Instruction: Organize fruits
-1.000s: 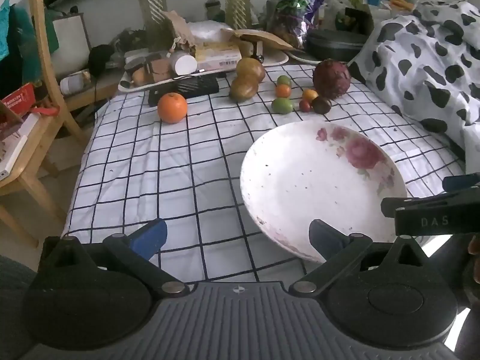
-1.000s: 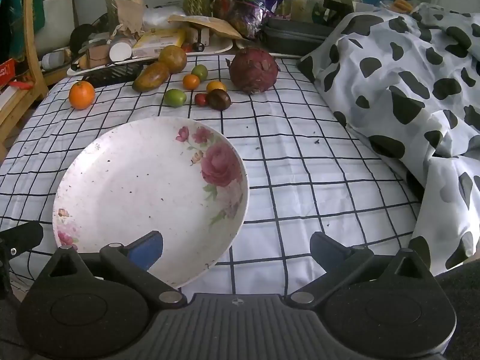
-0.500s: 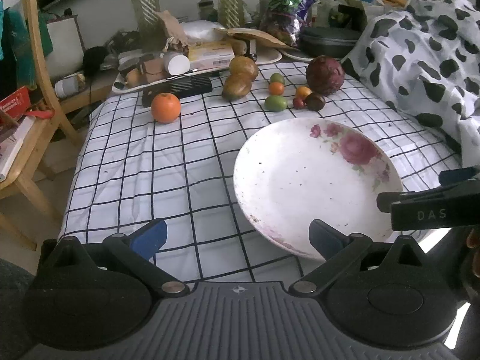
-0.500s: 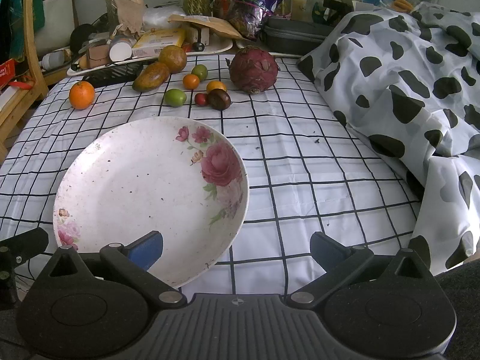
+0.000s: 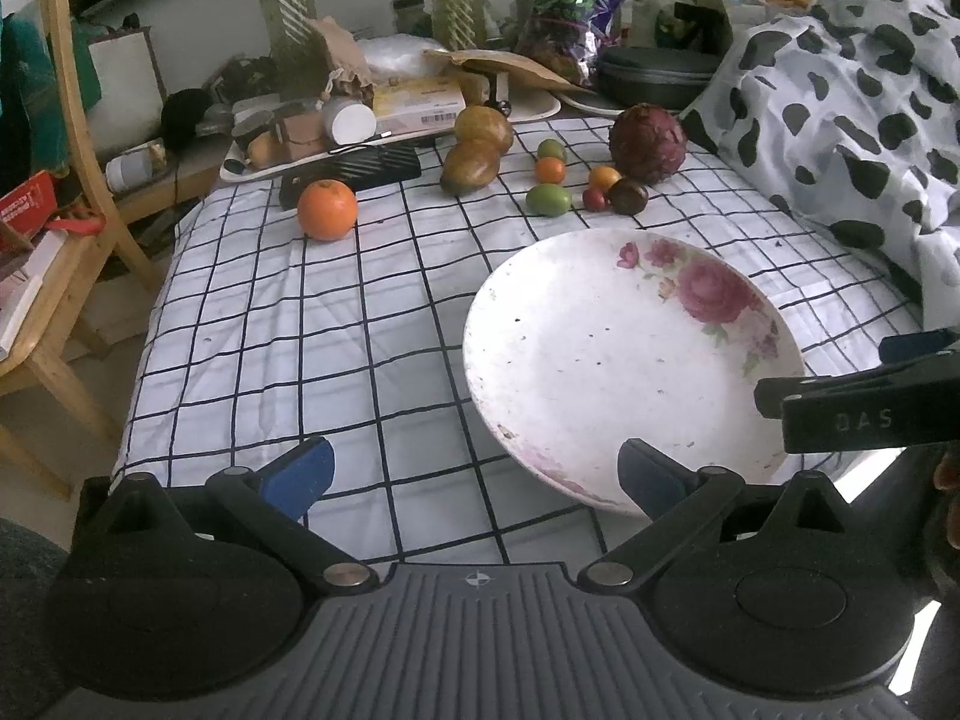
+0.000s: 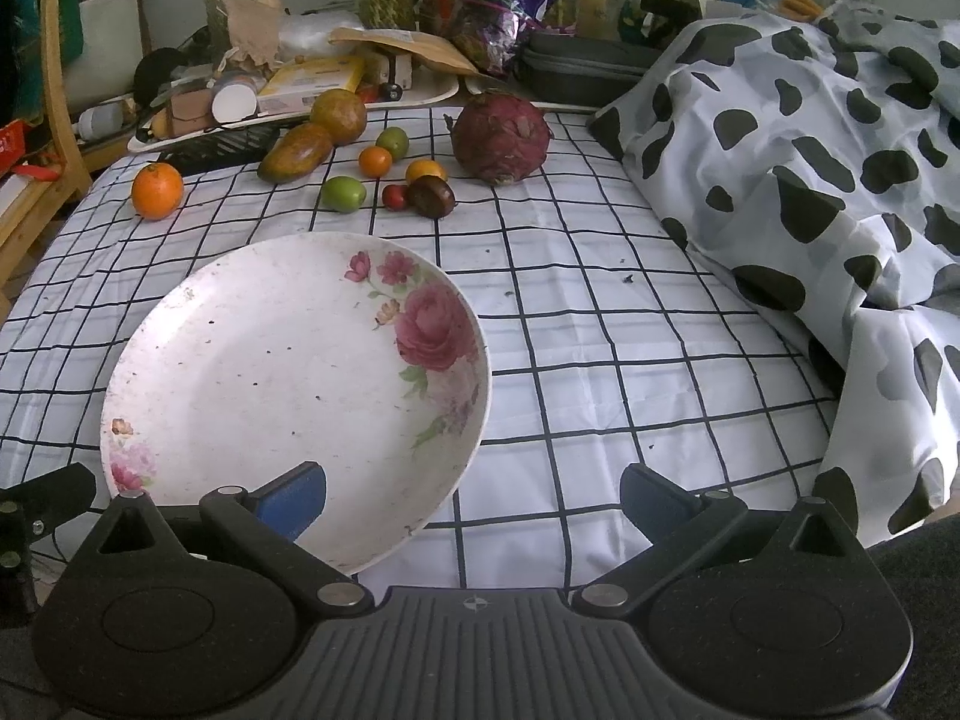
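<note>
A white plate with pink roses (image 5: pixel 600 360) (image 6: pixel 270 372) lies empty on the checked cloth near me. Fruits lie at the far side: an orange (image 5: pixel 327 209) (image 6: pixel 157 190), two brown mangoes (image 5: pixel 471 165) (image 6: pixel 297 151), a green fruit (image 5: pixel 548 199) (image 6: pixel 343 194), small orange, red and dark fruits (image 6: pixel 429 195), and a dark red dragon fruit (image 5: pixel 648 143) (image 6: pixel 501 136). My left gripper (image 5: pixel 474 474) is open and empty at the plate's near left edge. My right gripper (image 6: pixel 474 495) is open and empty at the plate's near right edge.
A cow-spotted blanket (image 6: pixel 810 150) is heaped along the right side. A cluttered tray with boxes and a cup (image 5: pixel 360 120) and a black case (image 6: pixel 576 63) stand behind the fruits. A wooden chair (image 5: pixel 54 192) stands to the left of the table.
The left wrist view has shifted slightly, so the plate and fruits sit a little further left and lower. The right view is nearly unchanged. Both grippers stay open.
</note>
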Available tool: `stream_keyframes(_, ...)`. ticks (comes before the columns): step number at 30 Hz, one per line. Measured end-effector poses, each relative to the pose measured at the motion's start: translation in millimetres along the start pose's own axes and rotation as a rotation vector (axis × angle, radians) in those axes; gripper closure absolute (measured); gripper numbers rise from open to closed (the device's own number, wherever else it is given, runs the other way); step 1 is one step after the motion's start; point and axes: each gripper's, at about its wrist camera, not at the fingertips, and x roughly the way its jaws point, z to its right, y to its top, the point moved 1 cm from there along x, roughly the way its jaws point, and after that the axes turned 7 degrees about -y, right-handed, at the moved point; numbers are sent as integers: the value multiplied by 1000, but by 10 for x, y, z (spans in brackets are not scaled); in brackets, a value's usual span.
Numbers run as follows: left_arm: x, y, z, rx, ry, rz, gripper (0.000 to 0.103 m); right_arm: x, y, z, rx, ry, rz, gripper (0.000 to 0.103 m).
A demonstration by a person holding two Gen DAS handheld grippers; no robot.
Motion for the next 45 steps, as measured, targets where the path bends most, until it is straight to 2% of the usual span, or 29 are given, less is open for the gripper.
stream_keyframes(45, 2, 24, 8, -2, -25, 3, 0, 23, 0, 37, 4, -13, -1, 0)
